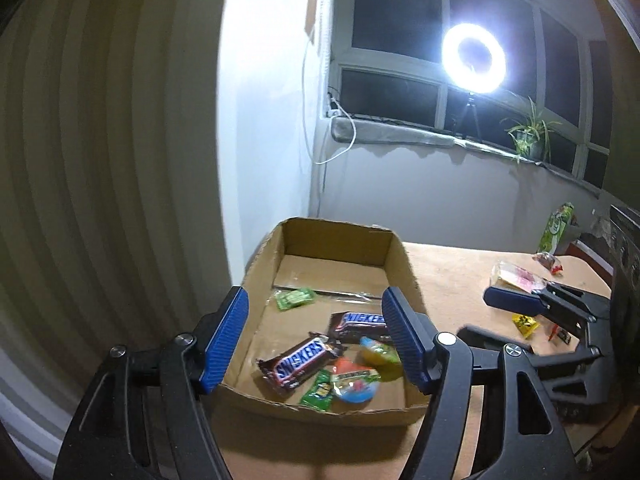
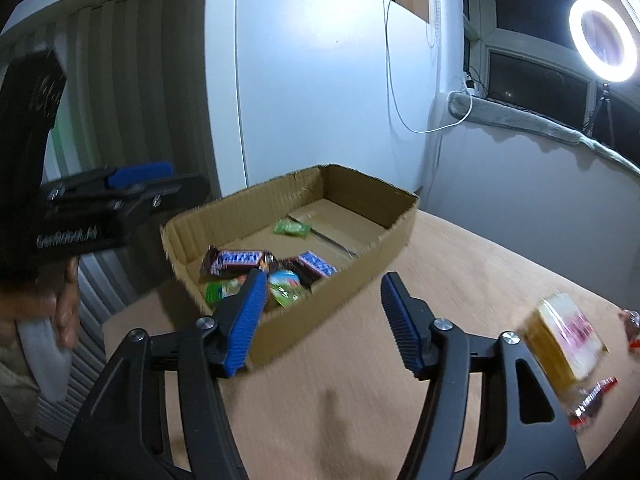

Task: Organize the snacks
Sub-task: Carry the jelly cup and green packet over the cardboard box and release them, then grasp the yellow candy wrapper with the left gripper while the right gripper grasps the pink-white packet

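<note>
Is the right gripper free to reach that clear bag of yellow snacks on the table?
Probably yes: the right gripper is open and empty, and the clear snack bag lies uncovered on the table just to its right.

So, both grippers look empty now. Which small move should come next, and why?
Probably swing the right gripper to its right, toward the clear bag of yellow snack lying on the table. Its jaws stand open and hold nothing, the cardboard box already holds two Snickers bars and small packets, and this bag is the nearest snack left outside it.

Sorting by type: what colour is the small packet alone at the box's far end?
Green packet, clearest in the left wrist view.
</note>
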### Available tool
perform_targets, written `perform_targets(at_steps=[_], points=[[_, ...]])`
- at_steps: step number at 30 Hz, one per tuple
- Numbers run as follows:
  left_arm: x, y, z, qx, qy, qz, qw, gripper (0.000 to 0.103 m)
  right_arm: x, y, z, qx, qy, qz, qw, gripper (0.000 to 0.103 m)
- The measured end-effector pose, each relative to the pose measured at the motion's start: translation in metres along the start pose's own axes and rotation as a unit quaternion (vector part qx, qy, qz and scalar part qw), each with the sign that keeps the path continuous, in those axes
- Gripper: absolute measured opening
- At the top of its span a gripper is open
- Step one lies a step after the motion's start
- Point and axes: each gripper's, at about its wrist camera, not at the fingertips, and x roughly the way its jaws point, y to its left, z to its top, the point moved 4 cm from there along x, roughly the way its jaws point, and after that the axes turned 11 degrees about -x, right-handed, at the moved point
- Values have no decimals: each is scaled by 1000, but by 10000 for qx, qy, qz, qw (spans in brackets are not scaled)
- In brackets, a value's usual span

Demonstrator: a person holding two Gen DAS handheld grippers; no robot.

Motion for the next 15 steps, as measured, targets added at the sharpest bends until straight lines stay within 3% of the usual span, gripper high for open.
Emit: perform_targets(at_steps=[15], points=[[-2,-71,-24,485,357,-572,9965,73,-60,-26,-90,395,493,-508,9967,65]])
